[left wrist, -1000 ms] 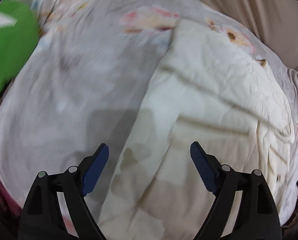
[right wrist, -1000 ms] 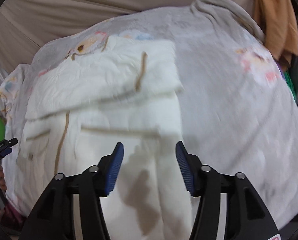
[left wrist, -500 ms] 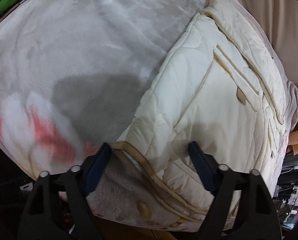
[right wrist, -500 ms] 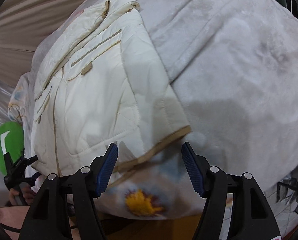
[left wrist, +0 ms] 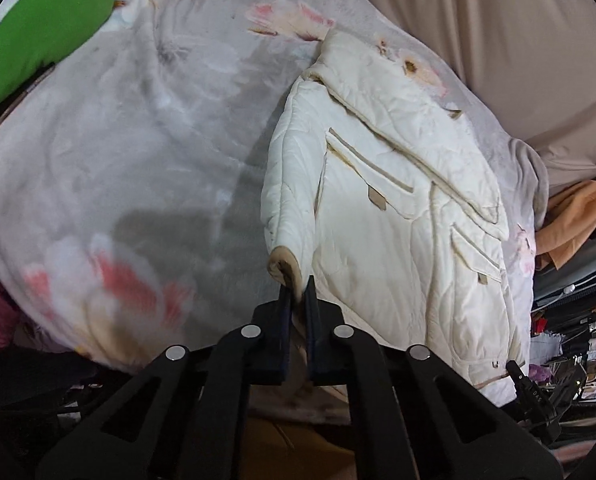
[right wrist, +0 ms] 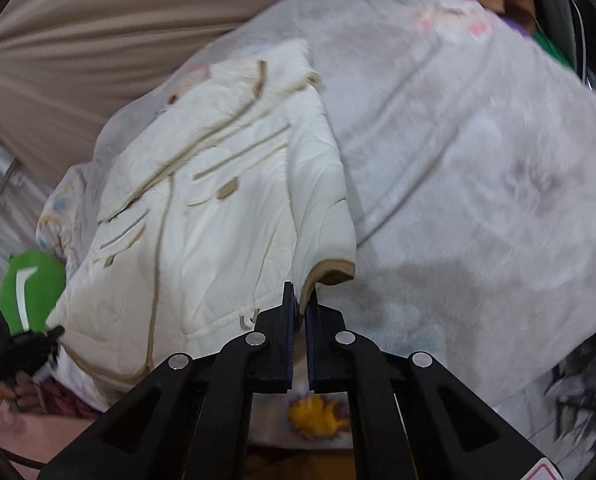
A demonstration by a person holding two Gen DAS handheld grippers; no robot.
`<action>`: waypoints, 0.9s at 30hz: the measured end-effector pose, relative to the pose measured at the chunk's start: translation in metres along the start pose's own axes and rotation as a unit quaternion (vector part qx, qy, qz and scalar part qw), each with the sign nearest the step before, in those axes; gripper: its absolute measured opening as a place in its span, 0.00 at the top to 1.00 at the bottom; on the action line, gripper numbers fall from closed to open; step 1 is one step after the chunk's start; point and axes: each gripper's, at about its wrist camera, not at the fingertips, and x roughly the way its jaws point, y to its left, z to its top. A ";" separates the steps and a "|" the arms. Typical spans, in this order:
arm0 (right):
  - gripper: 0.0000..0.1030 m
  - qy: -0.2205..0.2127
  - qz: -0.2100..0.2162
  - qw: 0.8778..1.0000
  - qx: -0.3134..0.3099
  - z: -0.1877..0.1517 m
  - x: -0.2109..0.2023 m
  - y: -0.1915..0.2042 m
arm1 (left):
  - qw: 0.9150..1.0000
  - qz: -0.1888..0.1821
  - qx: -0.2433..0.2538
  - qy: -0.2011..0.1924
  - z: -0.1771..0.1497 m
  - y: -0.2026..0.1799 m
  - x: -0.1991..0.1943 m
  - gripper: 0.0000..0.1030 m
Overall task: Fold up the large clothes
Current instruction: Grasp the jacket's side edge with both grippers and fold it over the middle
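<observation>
A cream quilted jacket [left wrist: 398, 220] [right wrist: 218, 220] with tan trim lies spread on a grey flowered blanket [left wrist: 138, 160] [right wrist: 478, 160]. My left gripper [left wrist: 298, 294] is closing its jaws on the jacket's near left hem corner, and the tan edge is pinched between the pads. My right gripper [right wrist: 302, 294] is closing on the near right hem corner in the same way. Both corners curl up off the blanket at the fingertips. In the right wrist view the left gripper [right wrist: 22, 344] shows at the far left, held by a hand.
A green pillow [left wrist: 38, 32] [right wrist: 30, 284] lies at the left end of the blanket. A beige curtain [left wrist: 498, 20] [right wrist: 98, 20] hangs behind. An orange cloth [left wrist: 578, 216] and cluttered shelves [left wrist: 570, 340] stand to the right. The blanket's near edge drops off just below the grippers.
Both grippers drew back from above the jacket to its near hem. Their jaws went from wide open to closed on the two hem corners, which now lift off the blanket.
</observation>
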 end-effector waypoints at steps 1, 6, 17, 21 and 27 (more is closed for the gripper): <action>0.97 0.003 0.003 1.000 -0.014 0.000 -0.011 0.004 | 1.000 -0.003 0.000 -0.001 -0.004 0.001 -0.011 0.97; 0.97 -0.027 0.024 0.998 -0.046 0.021 -0.073 0.023 | 0.998 -0.018 0.005 -0.060 -0.005 -0.016 -0.074 0.98; 0.97 -0.204 0.093 0.974 -0.017 0.196 -0.041 0.060 | 0.971 -0.023 0.088 -0.220 0.162 -0.097 -0.049 0.98; 0.97 -0.174 0.062 0.983 -0.007 0.247 0.036 0.072 | 0.964 0.056 0.095 -0.243 0.221 -0.119 0.020 0.99; 0.63 -0.217 0.037 0.975 0.007 0.276 0.076 0.080 | 0.976 0.105 0.100 -0.163 0.270 -0.125 0.123 0.59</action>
